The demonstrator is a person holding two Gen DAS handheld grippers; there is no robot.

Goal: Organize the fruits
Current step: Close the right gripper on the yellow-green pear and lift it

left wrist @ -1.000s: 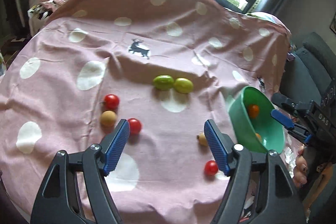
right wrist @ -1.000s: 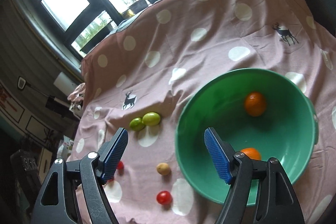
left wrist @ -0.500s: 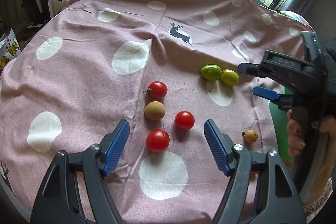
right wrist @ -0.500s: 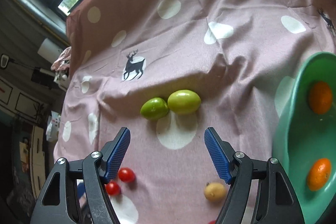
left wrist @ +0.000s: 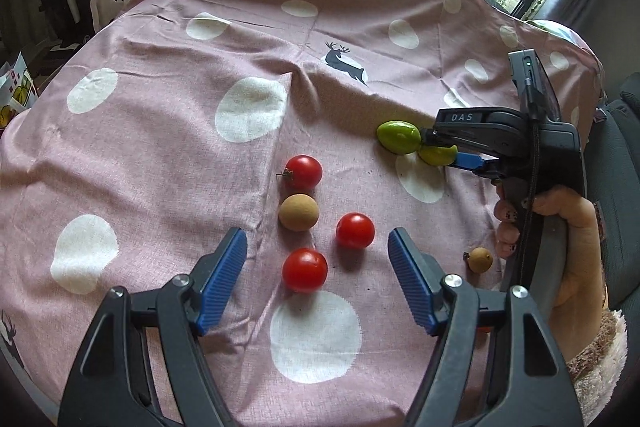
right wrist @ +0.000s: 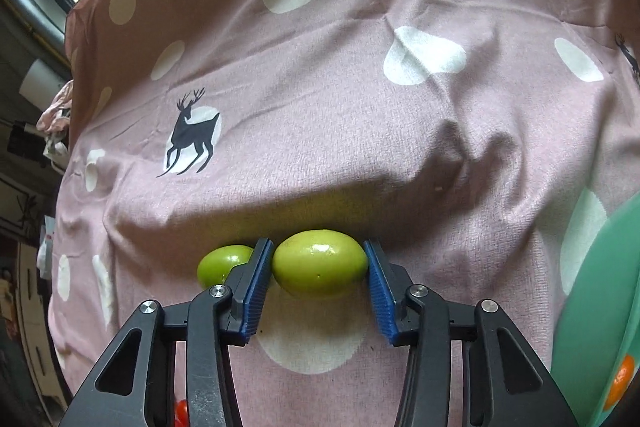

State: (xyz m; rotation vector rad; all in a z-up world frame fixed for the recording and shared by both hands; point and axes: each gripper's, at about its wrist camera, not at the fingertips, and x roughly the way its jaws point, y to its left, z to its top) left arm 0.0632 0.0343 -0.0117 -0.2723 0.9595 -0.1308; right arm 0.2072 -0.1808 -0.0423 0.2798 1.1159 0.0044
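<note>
In the right wrist view my right gripper [right wrist: 318, 267] has closed its blue pads on a yellow-green fruit [right wrist: 320, 269] lying on the pink dotted cloth [right wrist: 320, 107]. A second green fruit [right wrist: 222, 265] lies just left of the left pad. In the left wrist view my left gripper [left wrist: 318, 279] is open and empty above three red tomatoes [left wrist: 304, 269] [left wrist: 355, 230] [left wrist: 303, 171] and a tan round fruit [left wrist: 298, 211]. The right gripper [left wrist: 440, 151] shows there at the two green fruits [left wrist: 399, 137].
A green bowl [right wrist: 600, 307] with an orange fruit [right wrist: 618, 381] sits at the right edge of the right wrist view. A small tan fruit [left wrist: 480, 259] lies by the hand. A window and clutter lie behind the table.
My right gripper moved forward from over the bowl to the green fruits and closed on the yellow-green one. My left gripper moved left and closer to the tomatoes.
</note>
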